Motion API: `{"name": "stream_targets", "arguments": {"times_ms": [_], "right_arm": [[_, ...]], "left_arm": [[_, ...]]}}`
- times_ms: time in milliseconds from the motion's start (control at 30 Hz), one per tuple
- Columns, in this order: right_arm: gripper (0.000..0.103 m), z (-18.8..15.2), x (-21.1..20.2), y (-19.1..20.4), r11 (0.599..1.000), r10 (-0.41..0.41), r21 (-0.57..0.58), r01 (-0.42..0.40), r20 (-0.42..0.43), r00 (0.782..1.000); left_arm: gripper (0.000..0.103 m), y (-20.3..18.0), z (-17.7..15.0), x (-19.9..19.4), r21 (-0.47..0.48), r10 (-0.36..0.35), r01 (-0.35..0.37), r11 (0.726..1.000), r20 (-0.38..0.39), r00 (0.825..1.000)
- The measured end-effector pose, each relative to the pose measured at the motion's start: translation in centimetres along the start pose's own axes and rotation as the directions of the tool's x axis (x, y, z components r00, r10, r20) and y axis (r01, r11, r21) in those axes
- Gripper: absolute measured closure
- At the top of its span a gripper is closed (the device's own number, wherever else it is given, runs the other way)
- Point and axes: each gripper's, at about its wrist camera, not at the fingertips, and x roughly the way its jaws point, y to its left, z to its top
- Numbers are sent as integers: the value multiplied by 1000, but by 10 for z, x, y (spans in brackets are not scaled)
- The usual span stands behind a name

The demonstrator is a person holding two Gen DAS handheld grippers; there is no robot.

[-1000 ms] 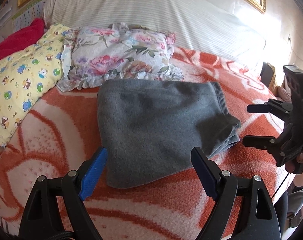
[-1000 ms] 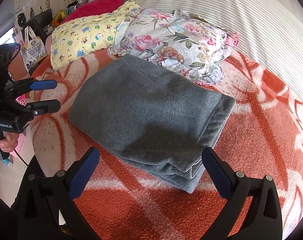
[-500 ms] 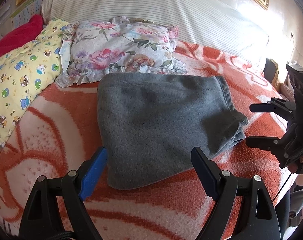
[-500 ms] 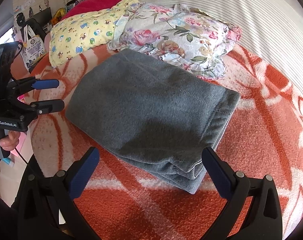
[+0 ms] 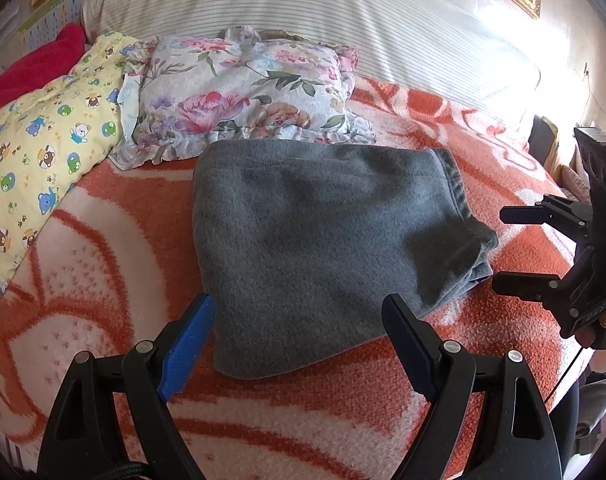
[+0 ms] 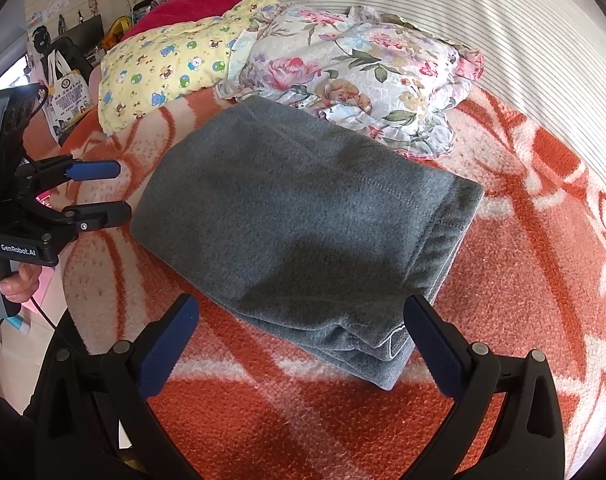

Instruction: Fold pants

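The grey fleece pants (image 5: pixel 319 236) lie folded into a thick rectangle on the orange-and-white blanket (image 5: pixel 103 280); they also show in the right wrist view (image 6: pixel 303 224), with stacked layers at the near edge. My left gripper (image 5: pixel 299 316) is open and empty, just short of the pants' near edge. My right gripper (image 6: pixel 301 320) is open and empty, over the near folded edge, touching nothing. Each gripper shows in the other view: the right one (image 5: pixel 515 248) beside the pants' right end, the left one (image 6: pixel 103 192) beside their left end.
A floral pillow (image 5: pixel 243 88) touches the pants' far edge, with a yellow cartoon-print pillow (image 5: pixel 43 148) and a red cushion (image 5: pixel 27 68) to its left. A striped headboard cushion (image 5: pixel 303 8) runs behind. Bags and clutter (image 6: pixel 63 84) stand beyond the bed's left edge.
Both grippers have drifted slightly, so the pants sit a little lower and larger in view. The pants have not moved. Both jaws stay open.
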Motion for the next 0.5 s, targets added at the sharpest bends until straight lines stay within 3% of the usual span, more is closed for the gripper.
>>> {"name": "stream_targets", "arguments": {"times_ms": [500], "right_arm": [[1,-2,3,-3,1000,10,26,-10,4,1000]], "left_arm": [[17,3,4,10,-35,-6,5,999,-30,1000]]}}
